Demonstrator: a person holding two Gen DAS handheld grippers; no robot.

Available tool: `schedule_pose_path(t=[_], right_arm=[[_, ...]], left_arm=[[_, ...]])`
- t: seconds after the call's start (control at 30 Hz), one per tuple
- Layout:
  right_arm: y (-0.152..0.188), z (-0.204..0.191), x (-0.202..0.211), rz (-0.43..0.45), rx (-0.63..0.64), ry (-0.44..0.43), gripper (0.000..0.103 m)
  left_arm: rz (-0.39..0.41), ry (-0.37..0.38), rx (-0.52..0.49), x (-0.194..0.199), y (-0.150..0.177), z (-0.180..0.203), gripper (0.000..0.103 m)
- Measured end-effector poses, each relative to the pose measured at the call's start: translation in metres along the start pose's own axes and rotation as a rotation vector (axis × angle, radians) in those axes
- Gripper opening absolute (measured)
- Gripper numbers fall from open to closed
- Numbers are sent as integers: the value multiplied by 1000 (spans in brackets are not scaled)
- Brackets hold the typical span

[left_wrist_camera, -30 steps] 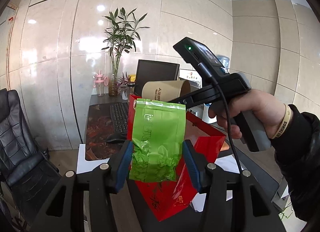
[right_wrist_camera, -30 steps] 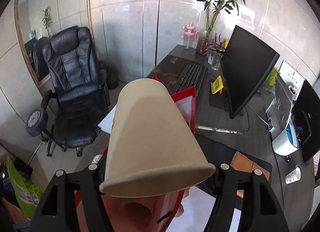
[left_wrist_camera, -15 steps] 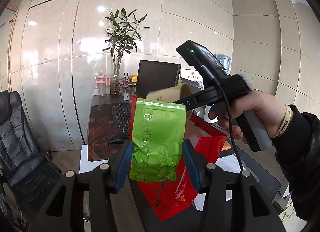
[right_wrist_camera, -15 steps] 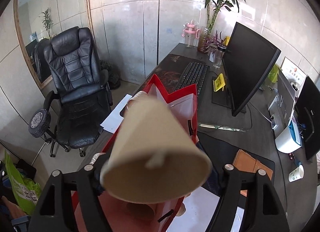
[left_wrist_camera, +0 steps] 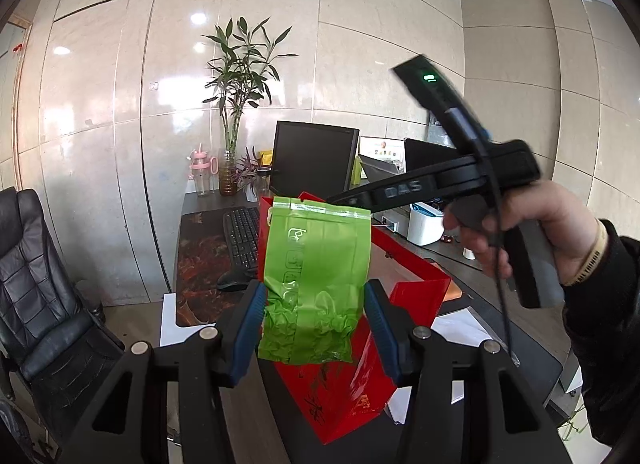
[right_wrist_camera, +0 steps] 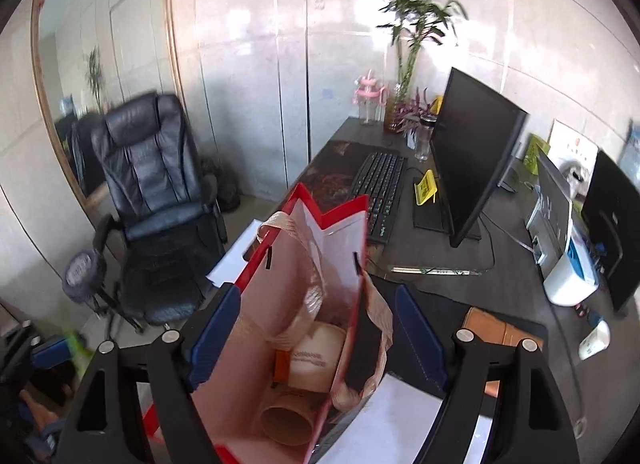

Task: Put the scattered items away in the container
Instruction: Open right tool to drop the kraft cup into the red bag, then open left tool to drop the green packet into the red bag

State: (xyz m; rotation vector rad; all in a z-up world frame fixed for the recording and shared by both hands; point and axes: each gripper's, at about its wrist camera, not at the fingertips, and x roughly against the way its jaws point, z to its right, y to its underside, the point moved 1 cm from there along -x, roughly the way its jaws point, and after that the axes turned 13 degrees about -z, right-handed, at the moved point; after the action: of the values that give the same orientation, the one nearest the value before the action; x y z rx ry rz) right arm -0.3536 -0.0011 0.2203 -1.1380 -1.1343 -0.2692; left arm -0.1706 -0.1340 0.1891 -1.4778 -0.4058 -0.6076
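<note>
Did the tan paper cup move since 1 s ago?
Yes. The tan paper cup has left the right gripper, now open, and lies down inside the red gift bag.

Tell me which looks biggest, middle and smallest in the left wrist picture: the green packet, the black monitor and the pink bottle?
1. green packet, though it sits right at the camera between the fingers, so nearness inflates it.
2. black monitor, farther back on the desk.
3. pink bottle, clearly smallest, by the wall.
</note>
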Motion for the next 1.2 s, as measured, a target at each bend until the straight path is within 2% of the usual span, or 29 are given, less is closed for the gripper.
schedule_pose_path(t=[0.13, 0.33, 0.6, 0.7, 0.83, 1.13, 1.17, 1.2], right_arm=[[32, 21, 29, 68, -73, -75, 87], [83, 44, 57, 118, -94, -43, 90], [143, 72, 51, 101, -161, -49, 90], [155, 79, 43, 75, -177, -82, 90], [165, 87, 34, 61, -213, -109, 90], [185, 95, 32, 52, -216, -128, 90], [186, 97, 31, 52, -221, -134, 90], [188, 99, 30, 51, -227, -138, 90]], left_arm=[[-8, -6, -18, -4, -4, 4, 55], [-18, -7, -41, -15, -17, 16, 55], [-9, -37, -86, -24, -51, 35, 55], [12, -42, -98, -21, -66, 44, 55], [-17, -53, -136, -40, -74, 62, 55], [-137, -74, -76, -102, -57, 51, 56], [-149, -76, -62, -105, -56, 50, 58], [-149, -75, -55, -106, -56, 48, 69]])
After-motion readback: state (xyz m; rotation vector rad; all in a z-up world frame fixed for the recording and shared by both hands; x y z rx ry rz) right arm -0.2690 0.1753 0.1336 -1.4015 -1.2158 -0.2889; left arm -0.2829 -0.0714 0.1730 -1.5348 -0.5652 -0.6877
